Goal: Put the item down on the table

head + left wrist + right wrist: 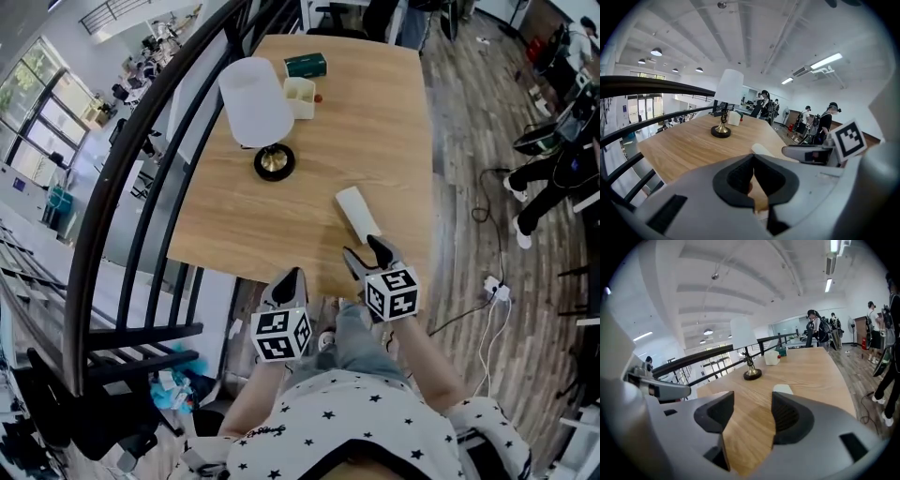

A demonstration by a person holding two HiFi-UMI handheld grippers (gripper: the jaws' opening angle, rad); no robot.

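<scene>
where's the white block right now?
Head view: the white block lies flat on the table, near its right front edge, just ahead of the open right gripper; the lamp stands further back-left.

Lamp (260, 112) stands on the counter (375, 131), left of centre. Behind it sits a small tub (300, 97), then a box (306, 65) at the far edge. Flat block (357, 213) lies front right. Railing (120, 159) runs along the counter's left.

My left gripper (292, 277) and right gripper (367, 253) each show a light grey moulded shell, black textured pads (788, 416) and a white cube (392, 292) printed with black square markers. I wear a white shirt (375, 427) patterned with small black stars.
</scene>
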